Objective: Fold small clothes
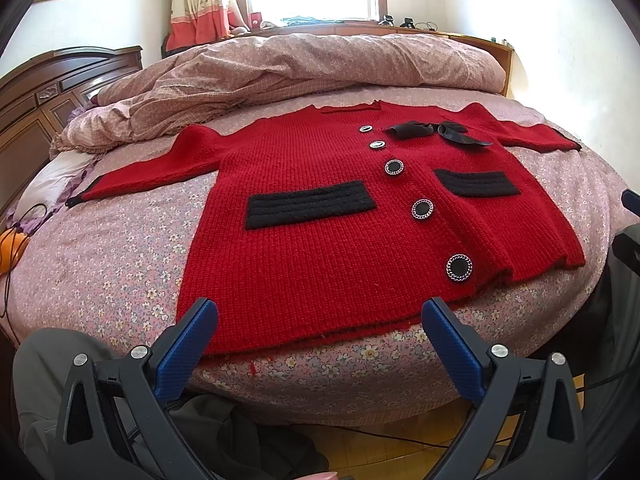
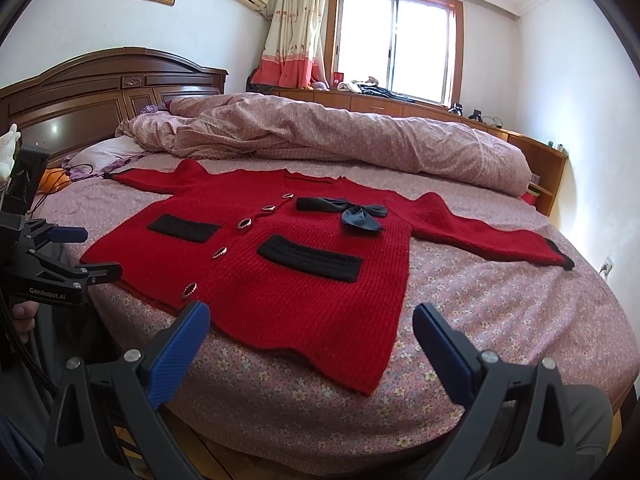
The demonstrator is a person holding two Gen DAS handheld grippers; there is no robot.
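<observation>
A small red knitted cardigan lies flat and face up on the bed, both sleeves spread out sideways. It has black pocket flaps, a black bow near the collar and a row of round black buttons. My left gripper hovers open just short of the hem, nothing between its blue pads. My right gripper is open too, above the hem's right corner. The left gripper also shows at the left edge of the right wrist view.
The bed has a pink floral sheet. A bunched duvet lies behind the cardigan. A dark wooden headboard stands at the left, with a pillow and an orange object beside it. The person's grey trouser leg is below.
</observation>
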